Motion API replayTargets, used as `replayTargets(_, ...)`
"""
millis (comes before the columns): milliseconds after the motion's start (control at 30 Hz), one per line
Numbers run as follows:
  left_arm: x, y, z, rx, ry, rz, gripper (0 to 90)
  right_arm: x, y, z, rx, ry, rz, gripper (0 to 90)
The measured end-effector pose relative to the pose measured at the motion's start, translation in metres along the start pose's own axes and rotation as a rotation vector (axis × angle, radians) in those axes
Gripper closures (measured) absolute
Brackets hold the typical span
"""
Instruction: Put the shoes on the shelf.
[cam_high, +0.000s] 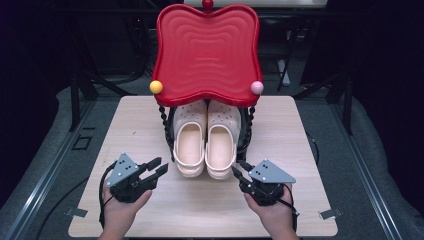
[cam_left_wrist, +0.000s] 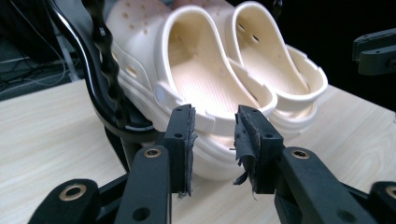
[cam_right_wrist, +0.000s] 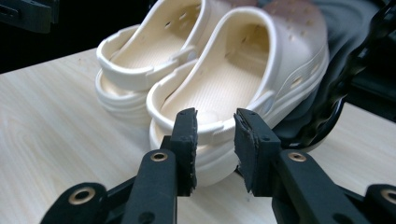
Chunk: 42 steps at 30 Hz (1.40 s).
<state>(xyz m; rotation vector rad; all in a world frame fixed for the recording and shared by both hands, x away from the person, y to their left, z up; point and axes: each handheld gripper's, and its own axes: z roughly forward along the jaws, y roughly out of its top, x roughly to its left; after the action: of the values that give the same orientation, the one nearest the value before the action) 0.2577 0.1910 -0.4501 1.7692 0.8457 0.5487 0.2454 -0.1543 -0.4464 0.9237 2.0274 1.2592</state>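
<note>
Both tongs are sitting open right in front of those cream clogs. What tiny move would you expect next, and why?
Probably each tongs eases forward onto the heel rim of the clog before it. The left tongs face the left clog and the right tongs face the right clog. Both pairs of jaws stand open and apart from the heels, touching nothing yet.

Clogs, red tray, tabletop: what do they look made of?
Clogs: probably moulded foam or soft plastic, matte cream, with vent holes and a one-piece strap. Red tray: likely hard plastic, glossy, with concentric moulded ridges catching light. Tabletop: pale wood or wood-look laminate; grain lines show, but the pictures cannot tell which. Both grippers are open.
</note>
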Motion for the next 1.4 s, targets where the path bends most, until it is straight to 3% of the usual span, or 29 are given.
replayTargets(267, -0.006, -0.013, 0.004, 0.033, -0.026, 0.000, 69.3, 0.008, -0.016, 0.005, 0.055, 0.049, -0.014, 72.2)
replayTargets(533, -0.012, -0.025, 0.012, 0.075, -0.047, 0.013, 73.9, 0.015, -0.029, 0.014, 0.103, 0.068, -0.020, 76.6)
replayTargets(667, -0.015, -0.035, 0.019, 0.107, -0.055, 0.013, 77.3, 0.015, -0.036, 0.020, 0.112, 0.083, -0.001, 81.1)
replayTargets(900, -0.018, -0.048, 0.033, 0.161, -0.067, 0.012, 85.2, 0.013, -0.049, 0.032, 0.142, 0.120, 0.079, 87.7)
replayTargets(1133, -0.023, -0.051, 0.046, 0.177, -0.095, 0.020, 89.1, 0.015, -0.054, 0.042, 0.164, 0.131, 0.086, 88.5)
replayTargets(1400, -0.027, -0.050, 0.056, 0.189, -0.096, 0.031, 89.3, 0.018, -0.054, 0.050, 0.169, 0.123, 0.072, 88.1)
